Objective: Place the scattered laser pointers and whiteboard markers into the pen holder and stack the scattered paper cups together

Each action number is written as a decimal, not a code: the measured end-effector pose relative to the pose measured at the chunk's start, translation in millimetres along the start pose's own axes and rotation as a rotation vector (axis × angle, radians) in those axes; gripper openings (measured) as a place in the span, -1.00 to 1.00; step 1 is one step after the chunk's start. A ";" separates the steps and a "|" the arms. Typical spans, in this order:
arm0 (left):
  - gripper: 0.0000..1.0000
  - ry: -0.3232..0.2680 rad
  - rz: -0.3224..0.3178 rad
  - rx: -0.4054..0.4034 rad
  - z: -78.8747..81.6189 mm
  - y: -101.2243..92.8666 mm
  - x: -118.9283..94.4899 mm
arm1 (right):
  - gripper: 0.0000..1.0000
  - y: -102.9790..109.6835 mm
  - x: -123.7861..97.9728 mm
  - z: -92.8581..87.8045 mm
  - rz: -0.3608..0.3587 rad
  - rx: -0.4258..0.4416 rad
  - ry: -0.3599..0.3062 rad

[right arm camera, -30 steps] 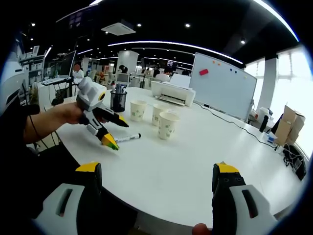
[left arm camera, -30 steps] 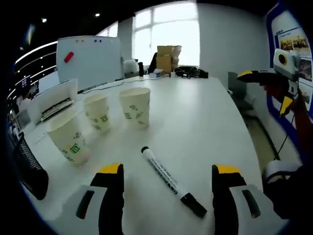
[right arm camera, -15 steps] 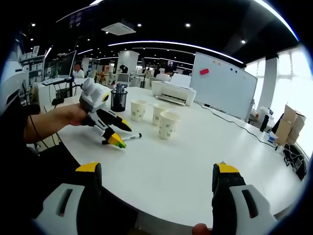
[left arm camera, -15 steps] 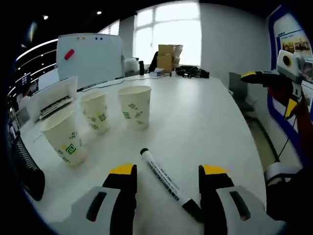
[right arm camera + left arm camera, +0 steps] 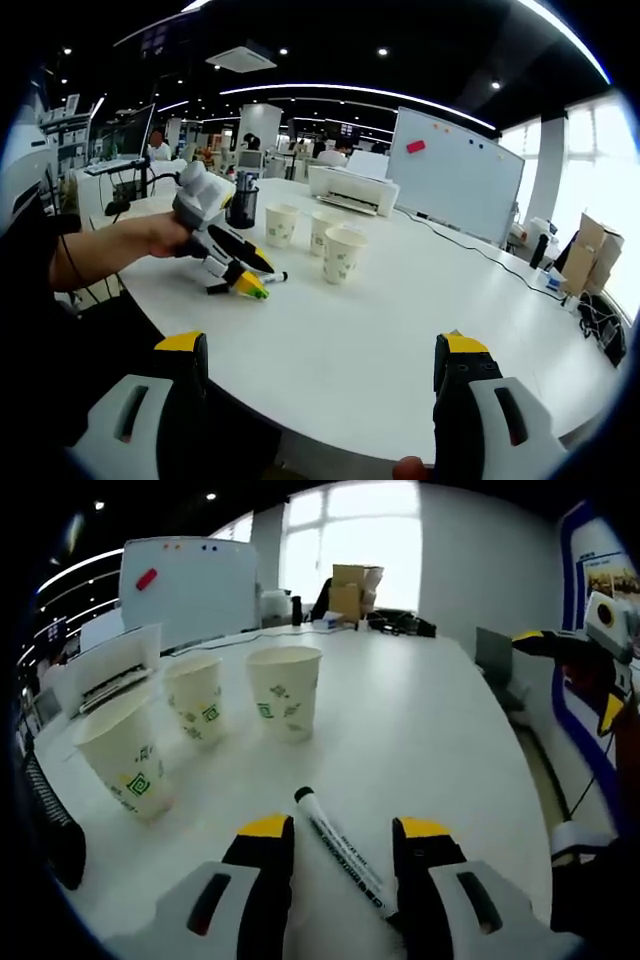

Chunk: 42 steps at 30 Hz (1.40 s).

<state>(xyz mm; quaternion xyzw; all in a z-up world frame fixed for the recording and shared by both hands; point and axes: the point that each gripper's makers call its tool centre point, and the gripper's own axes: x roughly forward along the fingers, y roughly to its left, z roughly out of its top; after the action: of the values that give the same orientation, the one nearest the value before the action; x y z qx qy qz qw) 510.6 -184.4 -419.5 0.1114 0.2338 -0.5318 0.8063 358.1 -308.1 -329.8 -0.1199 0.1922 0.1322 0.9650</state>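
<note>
Left gripper [image 5: 338,832] jaws nearly closed around whiteboard marker [image 5: 341,847] on white table [image 5: 420,720]; right gripper [image 5: 322,350] wide open, empty.

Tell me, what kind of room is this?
Probably an open office or meeting area: a big white table, a white wall whiteboard with magnets, a white printer, and people at desks with monitors in the background.

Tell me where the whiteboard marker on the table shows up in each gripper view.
Left gripper view: the whiteboard marker lies low centre, between that gripper's jaws.
Right gripper view: left of centre, its tip pokes out beside the left gripper.
Shared landmark: the three paper cups.
</note>
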 end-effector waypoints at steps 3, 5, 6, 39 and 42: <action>-0.24 0.000 0.013 -0.002 -1.0 4.2 1.1 | 0.77 0.2 -0.3 0.4 0.000 -0.002 -0.001; -0.25 -0.001 0.013 -0.011 -0.8 5.5 1.2 | 0.77 -0.7 -0.5 0.0 -0.003 -0.002 0.002; -0.26 -0.004 0.012 -0.017 -0.4 5.9 1.6 | 0.77 -1.2 -0.5 -0.2 -0.005 -0.002 0.003; -0.70 -0.016 0.033 -0.007 4.0 6.9 -3.2 | 0.77 0.5 0.4 1.0 -0.002 -0.004 0.003; -0.70 -0.054 0.036 -0.011 14.7 8.8 -10.6 | 0.77 0.6 0.1 0.6 -0.003 -0.004 0.005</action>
<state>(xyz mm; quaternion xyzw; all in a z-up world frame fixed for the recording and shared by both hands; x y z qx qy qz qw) 519.0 -178.5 -402.2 0.0967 0.2129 -0.5185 0.8225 358.2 -307.3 -329.4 -0.1224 0.1941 0.1309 0.9645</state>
